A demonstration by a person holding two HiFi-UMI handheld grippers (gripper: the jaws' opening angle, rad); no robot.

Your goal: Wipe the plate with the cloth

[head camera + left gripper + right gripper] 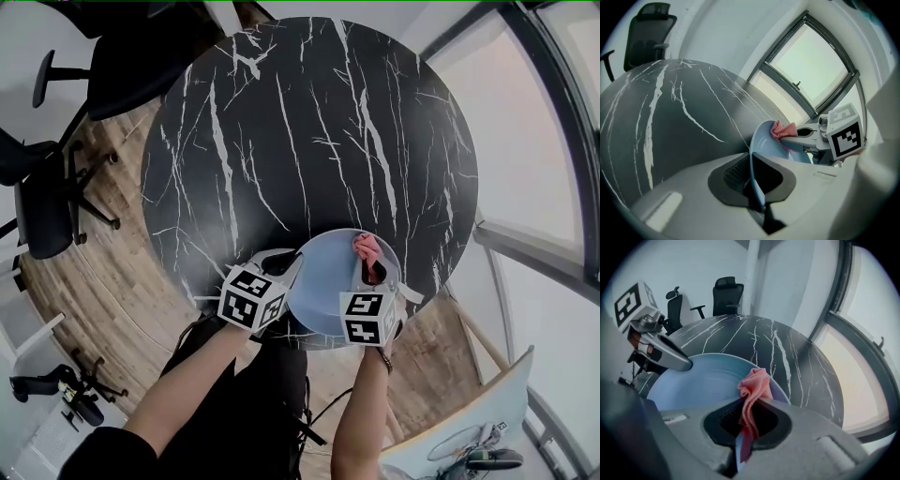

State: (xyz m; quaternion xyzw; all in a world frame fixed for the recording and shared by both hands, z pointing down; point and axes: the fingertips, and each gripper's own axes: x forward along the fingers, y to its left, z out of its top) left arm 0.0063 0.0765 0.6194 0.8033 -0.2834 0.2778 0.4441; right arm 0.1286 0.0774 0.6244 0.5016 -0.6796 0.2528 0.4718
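My left hand-held gripper is closed down to a narrow gap on the near-left rim of the blue plate. The thin rim is pinched edge-on between the jaws, I judge so that the plate cannot slide or spin while it is rubbed. The plate sits at the near edge of the black marble worktop, with part of it reaching past that edge toward me. My right hand-held gripper is clamped on the pink cloth, and a bunched fold sticks out beyond the jaws. That fold lies at the plate's far-right rim, and the gripper angles down at it, which I take as a way to let cloth rather than jaw meet the surface. I cannot tell whether the plate rests flat on the worktop or is tipped up by my left grip, since its underside is hidden. In the head view the two marker cubes cover the plate's near part. The cloth's tail disappears down between the right jaws, and I cannot tell whether the fold presses on the plate or merely touches its rim.
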